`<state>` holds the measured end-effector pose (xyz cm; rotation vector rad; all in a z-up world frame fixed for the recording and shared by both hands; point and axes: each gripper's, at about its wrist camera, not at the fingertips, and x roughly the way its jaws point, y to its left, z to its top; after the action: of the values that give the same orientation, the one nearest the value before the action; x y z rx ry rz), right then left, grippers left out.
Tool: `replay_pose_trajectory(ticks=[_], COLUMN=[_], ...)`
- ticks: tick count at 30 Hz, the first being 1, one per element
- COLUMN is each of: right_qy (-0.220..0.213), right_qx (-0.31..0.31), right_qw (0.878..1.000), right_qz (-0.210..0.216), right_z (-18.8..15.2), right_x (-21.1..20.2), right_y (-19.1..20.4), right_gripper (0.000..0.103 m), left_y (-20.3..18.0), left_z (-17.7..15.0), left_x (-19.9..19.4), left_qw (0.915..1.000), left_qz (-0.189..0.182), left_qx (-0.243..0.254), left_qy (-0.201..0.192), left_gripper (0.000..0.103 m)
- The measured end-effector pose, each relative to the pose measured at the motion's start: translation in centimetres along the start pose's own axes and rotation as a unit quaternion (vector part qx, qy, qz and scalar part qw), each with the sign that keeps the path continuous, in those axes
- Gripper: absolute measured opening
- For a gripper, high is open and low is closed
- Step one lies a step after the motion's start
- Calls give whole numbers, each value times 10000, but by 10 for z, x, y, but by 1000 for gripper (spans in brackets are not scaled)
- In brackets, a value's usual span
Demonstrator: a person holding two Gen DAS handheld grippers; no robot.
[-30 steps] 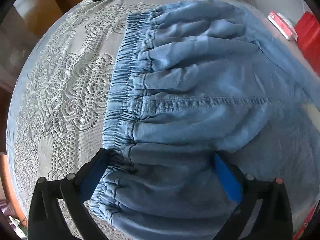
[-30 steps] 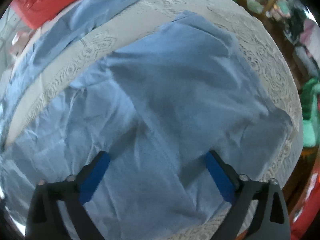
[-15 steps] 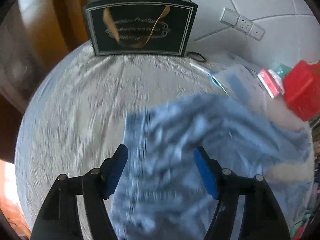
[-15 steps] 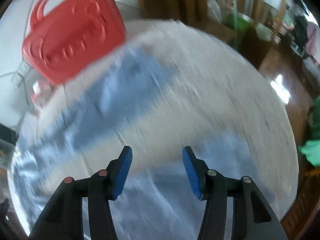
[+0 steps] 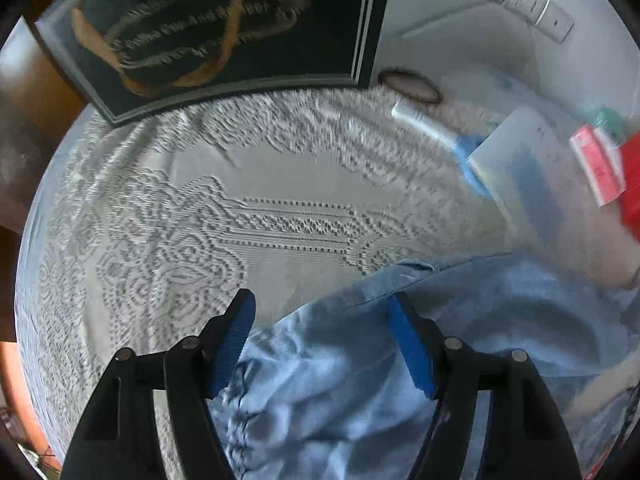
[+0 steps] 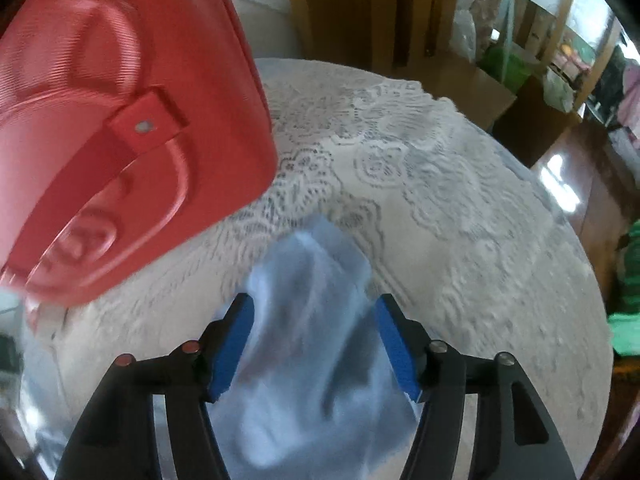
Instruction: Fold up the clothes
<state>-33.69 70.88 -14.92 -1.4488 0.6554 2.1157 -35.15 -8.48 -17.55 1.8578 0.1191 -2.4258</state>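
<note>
Both grippers advanced: red case (image 6: 120,128) now crowds blue garment (image 6: 316,320).

A pale blue, denim-like tone is shown by the garment (image 5: 400,360), which is spread on a white lace tablecloth (image 5: 180,220) patterned with floral and geometric openwork. Blue pads (image 6: 234,344) on black frames are seen on the tongs. A red case (image 6: 100,120) and a black box with gold lettering (image 5: 220,28) are visible.
</note>
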Motion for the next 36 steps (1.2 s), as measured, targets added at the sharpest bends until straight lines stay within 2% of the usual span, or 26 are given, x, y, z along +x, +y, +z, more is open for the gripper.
replay_pose_trajectory(ticks=[2,3,5,7,8,9,10,11,13,17,21,26,29,36], right_qy=[48,67,117,175,203,230,233,170,19,-326,-603,-730,-717,-357], right_qx=[23,26,-46,-165,-224,-259,-207,-135,-65,58,231,411,558,1054], right_qw=[10000,10000,9998,9993,9989,9987,9990,9995,10000,9983,9933,9886,9864,9852], right_qz=[-28,-39,-135,-276,-347,-383,-308,-226,-8,487,957,1252,1368,1306], right_z=[10,13,15,14,14,13,12,9,2,-32,-77,-156,-204,-294], right_x=[15,22,33,42,47,51,49,43,25,-32,-90,-145,-171,-171], right_y=[6,9,16,23,26,28,26,22,11,-30,-77,-128,-159,-221], right_gripper=[63,63,63,49,29,3,3,3,3,3,3,3,3,3], left_y=[-4,-4,0,1,-1,-4,-8,-11,-14,2,25,45,48,55], left_z=[0,0,2,5,6,6,6,6,2,-18,-57,-128,-173,-249], left_x=[14,14,17,16,14,11,6,2,-14,-62,-113,-146,-155,-144], left_qw=[9999,10000,10000,9998,9998,9997,9993,9994,9993,9969,9915,9861,9845,9877], left_qz=[67,52,-31,-104,-125,-177,-295,-256,-119,-447,-709,-856,-952,-989], left_qx=[69,39,-32,-21,41,125,189,216,301,112,-22,15,51,-100], left_qy=[107,-32,52,145,154,124,125,105,-182,-639,-1093,-1425,-1472,-1211], left_gripper=[71,72,73,72,61,32,15,6,6,6,6,6,6,6])
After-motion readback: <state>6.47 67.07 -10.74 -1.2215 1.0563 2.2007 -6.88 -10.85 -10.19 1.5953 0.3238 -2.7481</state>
